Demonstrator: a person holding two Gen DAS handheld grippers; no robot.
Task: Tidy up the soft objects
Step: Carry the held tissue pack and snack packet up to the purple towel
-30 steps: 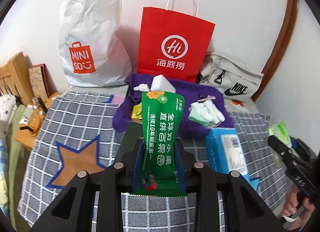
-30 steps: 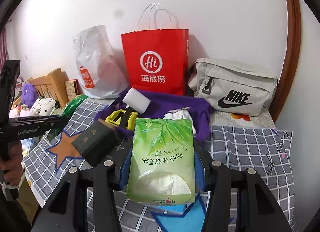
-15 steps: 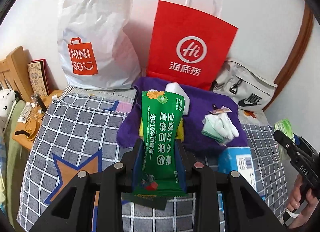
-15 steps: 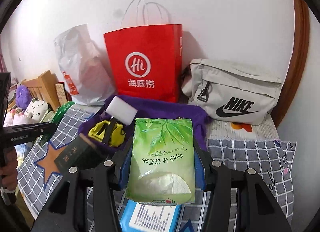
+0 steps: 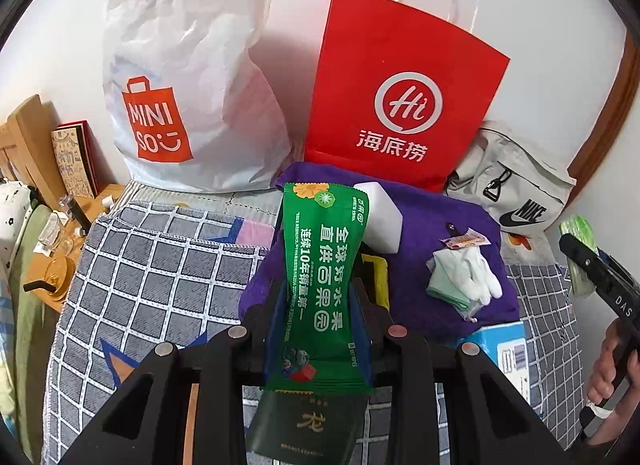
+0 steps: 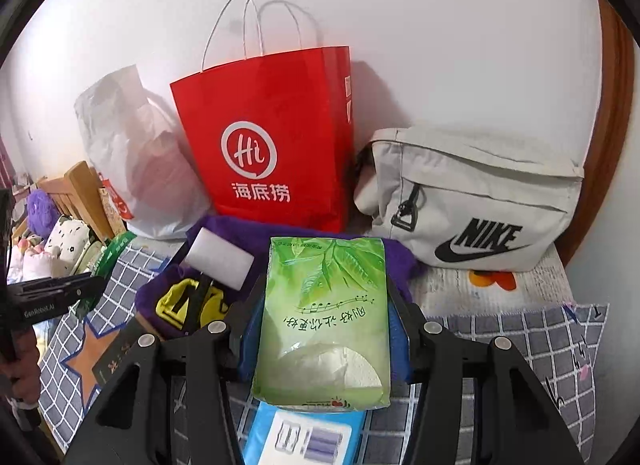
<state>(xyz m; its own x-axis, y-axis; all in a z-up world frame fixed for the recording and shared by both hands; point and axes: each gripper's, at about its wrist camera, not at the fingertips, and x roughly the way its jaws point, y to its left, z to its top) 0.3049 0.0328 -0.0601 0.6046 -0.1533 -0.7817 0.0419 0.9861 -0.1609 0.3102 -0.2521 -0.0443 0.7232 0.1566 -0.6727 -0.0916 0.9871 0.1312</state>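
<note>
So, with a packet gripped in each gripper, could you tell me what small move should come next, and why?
Probably carry both onward toward the bags at the wall: the left gripper clamps the green snack packet, the right gripper the tissue pack, and the red paper bag stands open-topped just ahead.

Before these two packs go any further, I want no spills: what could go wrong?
The green snack pack sticks far above the left jaws and may bend or slip. The soft tissue pack could squash in the right jaws. The red paper bag stands unsupported; bumping its rim may tip it.
</note>
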